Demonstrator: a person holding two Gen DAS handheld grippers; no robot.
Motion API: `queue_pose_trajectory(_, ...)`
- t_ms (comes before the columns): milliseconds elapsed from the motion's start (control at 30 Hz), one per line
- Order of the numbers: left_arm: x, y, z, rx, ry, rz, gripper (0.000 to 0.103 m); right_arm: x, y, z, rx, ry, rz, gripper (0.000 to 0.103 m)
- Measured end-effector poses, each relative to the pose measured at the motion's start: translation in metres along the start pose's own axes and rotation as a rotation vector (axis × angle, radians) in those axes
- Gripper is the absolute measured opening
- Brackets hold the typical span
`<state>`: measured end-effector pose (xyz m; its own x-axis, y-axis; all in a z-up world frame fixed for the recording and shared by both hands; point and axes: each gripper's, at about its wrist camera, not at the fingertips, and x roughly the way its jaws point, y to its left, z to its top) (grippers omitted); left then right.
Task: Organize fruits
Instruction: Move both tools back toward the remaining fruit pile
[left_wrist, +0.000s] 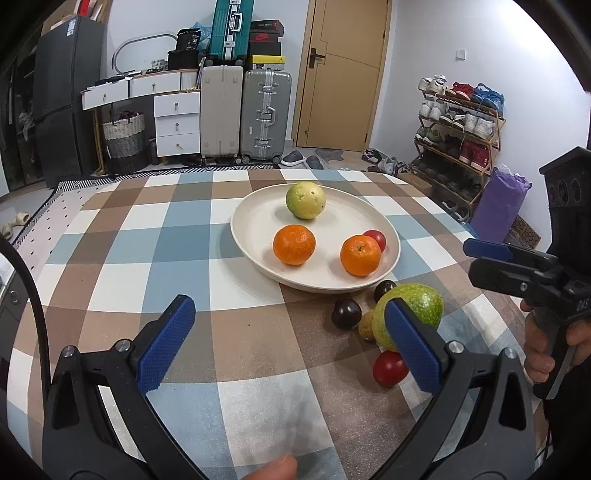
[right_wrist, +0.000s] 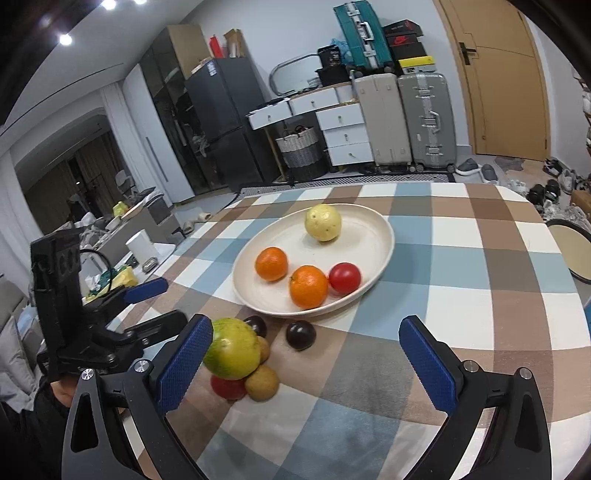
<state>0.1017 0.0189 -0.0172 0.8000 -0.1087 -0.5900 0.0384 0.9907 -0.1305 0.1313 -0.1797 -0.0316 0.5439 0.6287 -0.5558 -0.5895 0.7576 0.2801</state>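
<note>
**A:** What does the left wrist camera give?

**B:** The left gripper (left_wrist: 291, 343) has its jaws spread wide with nothing between them, only bare checked tablecloth (left_wrist: 122, 258). The white plate (left_wrist: 251, 225) sits mid-table, holding a yellow-green fruit (left_wrist: 306, 200), two oranges (left_wrist: 294, 244) (left_wrist: 360, 255) and a red tomato (left_wrist: 376, 238) against its right rim. Just off the plate's near edge lies a cluster: two dark plums (left_wrist: 346, 313) (left_wrist: 385, 290), a large green fruit (left_wrist: 417, 304), a small brown fruit (left_wrist: 366, 326), another red tomato (left_wrist: 388, 367). The left half of the table is open.

**A:** And the right wrist camera?

**B:** The right gripper (right_wrist: 304, 365) is also released wide, empty. Its left pad (right_wrist: 184, 365) stands just in front of the large green fruit (right_wrist: 232, 349); whether they touch, I cannot tell. One plum (right_wrist: 301, 335) lies apart from the cluster, near the plate's (right_wrist: 384, 236) front rim. The cloth (right_wrist: 461, 258) to the plate's right is free up to the table's rounded edge.
</note>
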Motion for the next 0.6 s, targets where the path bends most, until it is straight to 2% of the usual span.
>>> queue_pose_trajectory(167, -0.002, 0.000, -0.002, -0.007, 0.003, 0.000, 0.102, 0.004, 0.012, -0.002, -0.034, 0.017, 0.023, 0.103)
queue_pose_trajectory(433, 0.003, -0.003, -0.007, 0.015, 0.049, -0.012, 0.102, 0.023, 0.025, -0.010, -0.088, 0.085, 0.040, 0.103)
queue_pose_trajectory(600, 0.001, 0.001, -0.006, 0.003, 0.050, -0.011, 0.102, 0.038, 0.037, -0.015, -0.134, 0.142, 0.059, 0.102)
